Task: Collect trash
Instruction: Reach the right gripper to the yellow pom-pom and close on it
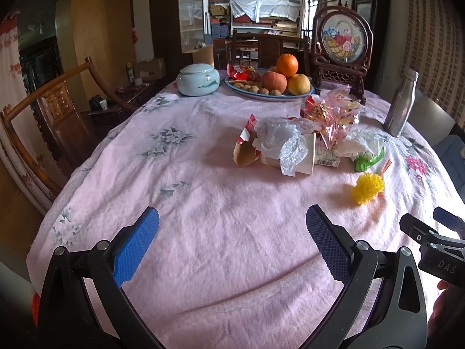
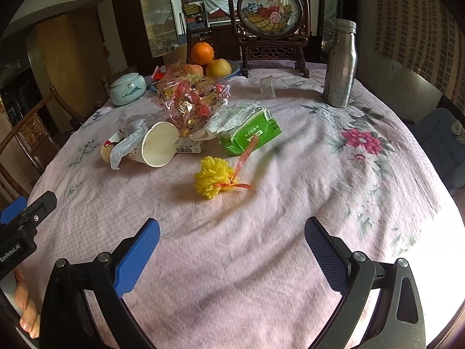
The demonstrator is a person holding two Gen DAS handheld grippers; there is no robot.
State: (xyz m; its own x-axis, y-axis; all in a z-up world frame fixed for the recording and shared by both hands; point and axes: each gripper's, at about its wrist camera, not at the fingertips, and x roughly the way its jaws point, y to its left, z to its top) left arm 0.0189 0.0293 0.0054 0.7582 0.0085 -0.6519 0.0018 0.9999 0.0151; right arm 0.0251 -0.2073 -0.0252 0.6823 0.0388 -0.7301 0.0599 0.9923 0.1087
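Trash lies heaped mid-bench on the pink flowered cloth (image 2: 261,247): a paper cup (image 2: 158,145) tipped on its side with its mouth facing the right gripper, a crumpled clear wrapper (image 2: 128,142) draped over it, a small barcoded box (image 2: 189,146) touching its rim, a crinkled candy bag (image 2: 191,99) behind, and a green tissue pack (image 2: 250,133) just right of the box. A yellow pompom (image 2: 213,180) with an orange tie sits apart, nearer the grippers.

Left gripper (image 1: 232,241): jaws spread wide, nothing held, hovering over bare cloth well short of the heap. Right gripper (image 2: 232,244): jaws likewise wide apart and empty, with the pompom nearest ahead.

Beyond the heap: a fruit plate (image 1: 267,94) with an orange (image 1: 287,64), a pale lidded jar (image 1: 198,80), a steel bottle (image 2: 340,64) upright at the right, and a framed embroidery stand (image 2: 268,17) at the far edge.
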